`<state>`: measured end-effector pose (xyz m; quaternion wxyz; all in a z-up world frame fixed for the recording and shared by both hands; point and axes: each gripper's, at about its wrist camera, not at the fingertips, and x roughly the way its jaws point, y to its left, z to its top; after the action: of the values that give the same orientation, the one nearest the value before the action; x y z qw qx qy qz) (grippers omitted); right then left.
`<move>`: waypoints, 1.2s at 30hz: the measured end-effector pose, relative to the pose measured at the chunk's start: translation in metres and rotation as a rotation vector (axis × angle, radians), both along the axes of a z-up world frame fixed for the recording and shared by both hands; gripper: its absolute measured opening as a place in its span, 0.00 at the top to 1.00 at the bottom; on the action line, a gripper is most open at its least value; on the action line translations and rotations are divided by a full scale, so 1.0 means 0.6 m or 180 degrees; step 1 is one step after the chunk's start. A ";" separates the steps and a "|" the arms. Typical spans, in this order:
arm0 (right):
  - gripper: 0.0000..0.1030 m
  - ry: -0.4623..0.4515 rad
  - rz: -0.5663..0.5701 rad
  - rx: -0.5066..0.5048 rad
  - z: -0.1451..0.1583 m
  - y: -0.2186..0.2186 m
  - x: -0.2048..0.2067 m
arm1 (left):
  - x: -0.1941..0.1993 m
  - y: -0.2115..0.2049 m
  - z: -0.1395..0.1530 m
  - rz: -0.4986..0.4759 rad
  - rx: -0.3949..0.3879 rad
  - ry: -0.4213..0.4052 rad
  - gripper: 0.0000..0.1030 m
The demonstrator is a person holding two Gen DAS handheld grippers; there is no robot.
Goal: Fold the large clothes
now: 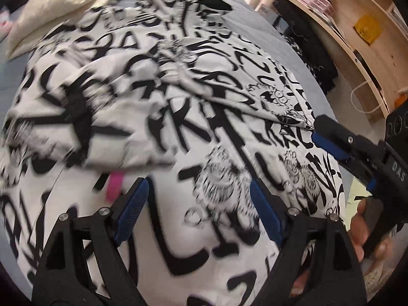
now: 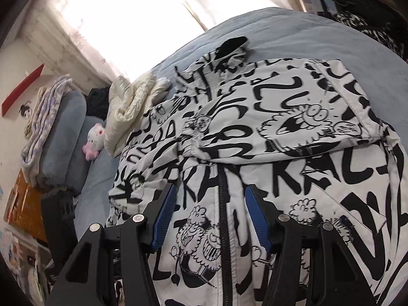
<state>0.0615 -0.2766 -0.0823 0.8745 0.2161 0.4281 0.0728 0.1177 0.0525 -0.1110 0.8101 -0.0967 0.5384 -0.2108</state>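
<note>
A large white jacket (image 1: 178,117) with black graffiti print lies spread on a blue-grey bed (image 1: 257,17). Both sleeves are folded across its front, and the left one is blurred. My left gripper (image 1: 199,182) hangs open just above the jacket's lower front, with nothing pinched between its blue pads. At the right edge, my right gripper (image 1: 329,137) reaches in toward the folded right sleeve. In the right wrist view the jacket (image 2: 293,132) fills the frame. My right gripper (image 2: 210,188) stands open there, over the black zipper (image 2: 224,209), and is not gripping any cloth.
A cream garment (image 2: 127,107) lies crumpled at the jacket's far left, with a plush toy (image 2: 94,137) and pillows (image 2: 61,137) beyond it. A wooden shelf (image 1: 344,25) and dark clothes (image 1: 313,58) stand along the bed's right side. A person's hand (image 1: 362,227) holds the right gripper's handle.
</note>
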 end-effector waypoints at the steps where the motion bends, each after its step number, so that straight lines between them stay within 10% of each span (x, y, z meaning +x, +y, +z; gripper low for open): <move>1: 0.44 0.0004 0.0074 -0.0025 0.001 0.010 0.001 | -0.005 0.009 -0.001 0.0030 -0.0017 0.0005 0.23; 12: 0.36 0.0094 0.1160 -0.0759 -0.039 0.205 0.007 | -0.074 0.172 0.050 0.0858 0.0304 -0.0576 0.23; 24: 0.36 0.0141 0.1878 -0.1644 -0.131 0.369 0.064 | -0.069 0.238 0.039 0.1158 0.0318 -0.0519 0.23; 28: 0.81 0.0140 0.1903 -0.2021 -0.146 0.403 0.090 | -0.064 0.259 0.025 0.1286 0.0292 -0.0413 0.23; 33: 0.91 -0.0552 0.1694 -0.1804 -0.041 0.400 0.107 | -0.063 0.268 0.019 0.1337 0.0318 -0.0447 0.23; 36: 0.92 -0.0961 0.1231 -0.1057 0.050 0.332 0.120 | -0.062 0.266 0.019 0.1328 0.0351 -0.0495 0.23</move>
<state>0.1337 -0.0775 -0.0522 0.9216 -0.0287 0.3325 0.1984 0.0803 0.2118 -0.0998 0.8793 -0.1450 0.4534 -0.0158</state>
